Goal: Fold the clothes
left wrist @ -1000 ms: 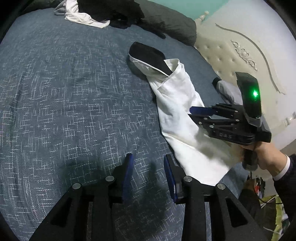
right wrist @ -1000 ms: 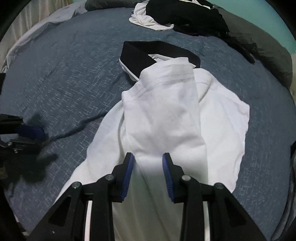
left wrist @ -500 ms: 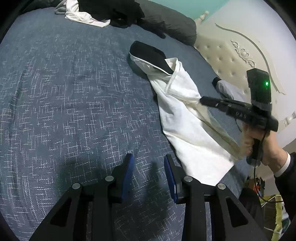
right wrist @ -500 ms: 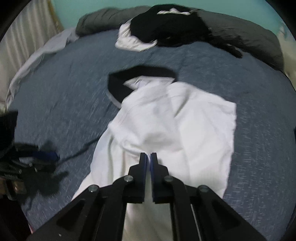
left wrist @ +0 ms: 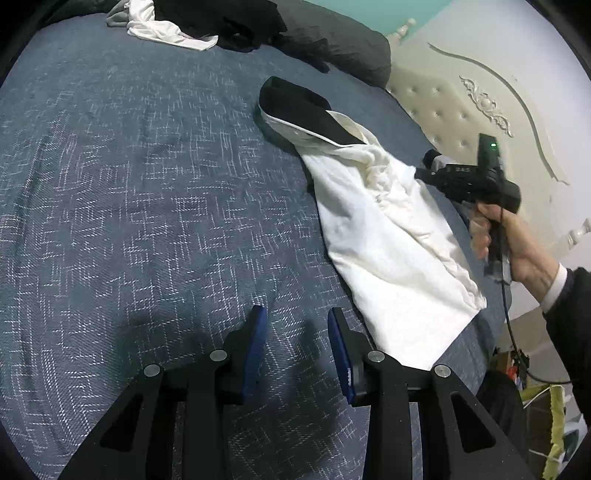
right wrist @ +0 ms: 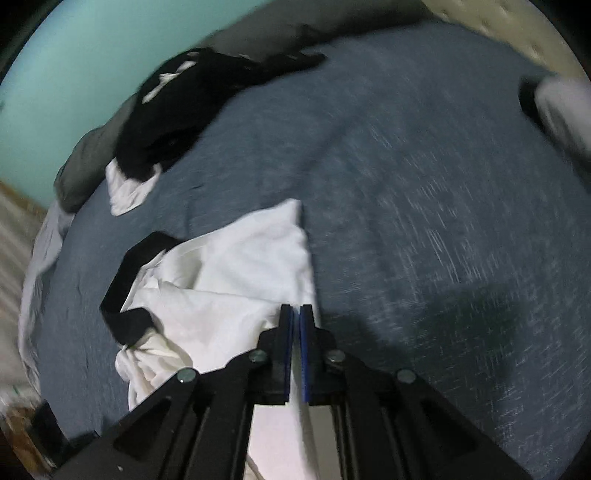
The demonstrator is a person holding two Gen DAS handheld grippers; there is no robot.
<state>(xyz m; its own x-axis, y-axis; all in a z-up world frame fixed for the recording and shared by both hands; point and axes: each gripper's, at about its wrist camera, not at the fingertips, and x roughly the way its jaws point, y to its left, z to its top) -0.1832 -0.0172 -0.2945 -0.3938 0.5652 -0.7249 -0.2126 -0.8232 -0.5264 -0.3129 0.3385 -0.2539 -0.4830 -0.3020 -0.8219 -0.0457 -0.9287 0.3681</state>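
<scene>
A white garment with a black band (left wrist: pixel 384 225) lies on the blue bedspread (left wrist: pixel 147 192), right of centre in the left wrist view. My right gripper (left wrist: pixel 424 171), held by a hand (left wrist: pixel 517 243), is shut on the garment's cloth and lifts a fold of it. From the right wrist view, the right gripper (right wrist: pixel 296 314) pinches the white garment (right wrist: pixel 236 273), its black band (right wrist: pixel 125 280) lying to the left. My left gripper (left wrist: pixel 293 332) hovers open over the bare bedspread, just left of the garment's near end, holding nothing.
A pile of black and white clothes (left wrist: pixel 207 22) and a grey pillow (left wrist: pixel 340 40) lie at the far end of the bed. A cream tufted headboard (left wrist: pixel 461 107) stands to the right. A white-and-dark item (right wrist: pixel 557 107) lies at the bedspread's right edge.
My right gripper went from open over the white garment to shut on its cloth, then swung it up and across, bunching the fabric. The left gripper stayed in place.
</scene>
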